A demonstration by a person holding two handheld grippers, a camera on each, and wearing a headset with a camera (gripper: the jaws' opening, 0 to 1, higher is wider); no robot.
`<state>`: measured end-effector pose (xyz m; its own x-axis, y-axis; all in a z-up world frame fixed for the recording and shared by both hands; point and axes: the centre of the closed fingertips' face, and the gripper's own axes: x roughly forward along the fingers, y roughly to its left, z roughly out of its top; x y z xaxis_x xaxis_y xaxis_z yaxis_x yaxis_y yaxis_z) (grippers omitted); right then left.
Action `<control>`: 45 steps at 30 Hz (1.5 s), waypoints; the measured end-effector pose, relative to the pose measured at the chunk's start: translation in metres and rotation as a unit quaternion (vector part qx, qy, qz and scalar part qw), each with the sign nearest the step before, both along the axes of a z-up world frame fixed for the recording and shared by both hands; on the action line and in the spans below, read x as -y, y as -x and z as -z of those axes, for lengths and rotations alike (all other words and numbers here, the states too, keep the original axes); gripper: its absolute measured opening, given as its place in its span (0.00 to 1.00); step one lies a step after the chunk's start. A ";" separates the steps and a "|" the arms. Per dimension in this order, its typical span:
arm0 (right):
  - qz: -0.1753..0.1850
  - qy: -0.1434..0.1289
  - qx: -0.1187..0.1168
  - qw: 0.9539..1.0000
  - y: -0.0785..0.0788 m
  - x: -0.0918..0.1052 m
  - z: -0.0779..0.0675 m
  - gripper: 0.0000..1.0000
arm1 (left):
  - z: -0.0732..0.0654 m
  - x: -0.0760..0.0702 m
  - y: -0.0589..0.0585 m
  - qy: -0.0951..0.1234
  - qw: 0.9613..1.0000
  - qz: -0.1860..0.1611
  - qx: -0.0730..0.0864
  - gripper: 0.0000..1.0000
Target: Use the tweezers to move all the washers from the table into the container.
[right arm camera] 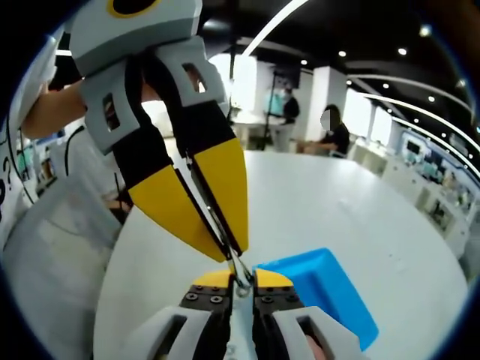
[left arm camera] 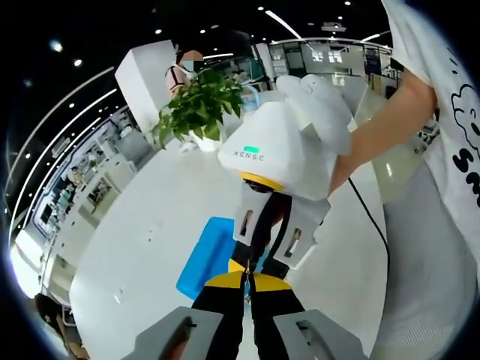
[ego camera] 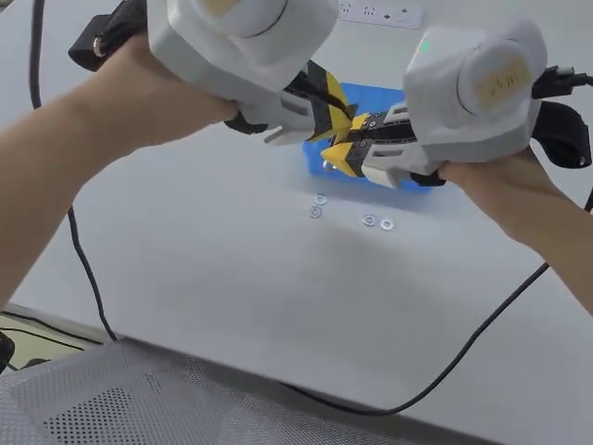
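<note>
Blocked above the near rim of the blue container [ego camera: 375, 97] by the left gripper [ego camera: 338, 120] and the right gripper [ego camera: 341, 156], jaws tip to tip, both closed on the tweezers [right arm camera: 237, 268]. Open across the bare table [ego camera: 232, 278] on the near side of the washers [ego camera: 320, 199], near that rim. Crossed at near right by a black cable [ego camera: 463, 352]; bordered at left by a second cable [ego camera: 82, 260].

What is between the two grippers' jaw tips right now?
The tweezers: a thin metal strip running from the shut yellow jaws of the left gripper into those of the right gripper, as the right gripper view shows.
</note>
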<state>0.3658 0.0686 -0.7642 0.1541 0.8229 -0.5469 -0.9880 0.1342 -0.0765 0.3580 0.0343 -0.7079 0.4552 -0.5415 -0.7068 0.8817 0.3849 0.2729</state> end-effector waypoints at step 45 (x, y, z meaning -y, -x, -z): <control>0.049 0.019 -0.044 0.998 -0.055 -0.018 0.053 0.07 | 0.047 -0.013 -0.051 -0.019 1.000 0.010 -0.010 0.00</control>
